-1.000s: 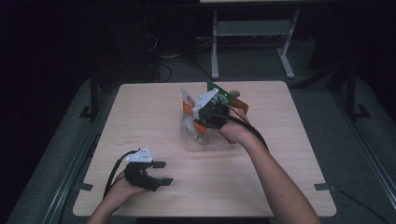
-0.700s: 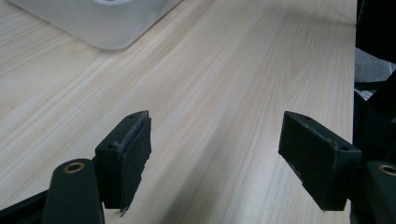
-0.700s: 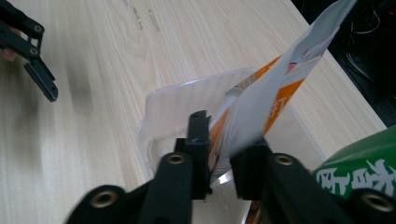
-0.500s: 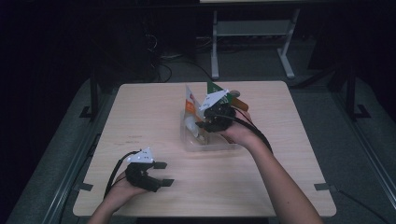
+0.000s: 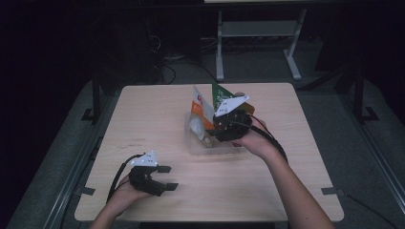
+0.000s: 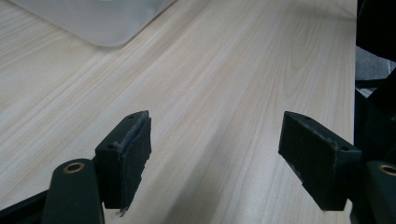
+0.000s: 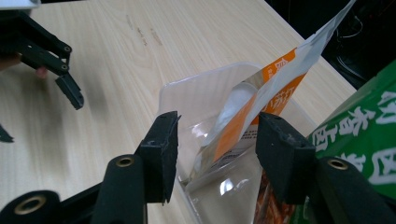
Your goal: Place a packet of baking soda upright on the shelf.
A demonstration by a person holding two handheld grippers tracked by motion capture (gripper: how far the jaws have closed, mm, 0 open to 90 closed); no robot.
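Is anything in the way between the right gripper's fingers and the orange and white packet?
Nothing visible is. The right gripper is open, its jaws having just been opening, and the orange and white packet stands between its fingers in the clear bin.

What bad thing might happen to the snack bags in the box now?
1. The orange-and-white packet stands tilted in the clear plastic container; the right gripper, whose jaws have just been opening around it, isn't pressing it, so it may flop over.
2. The green packet leans close beside that gripper and might get knocked as it pulls away.
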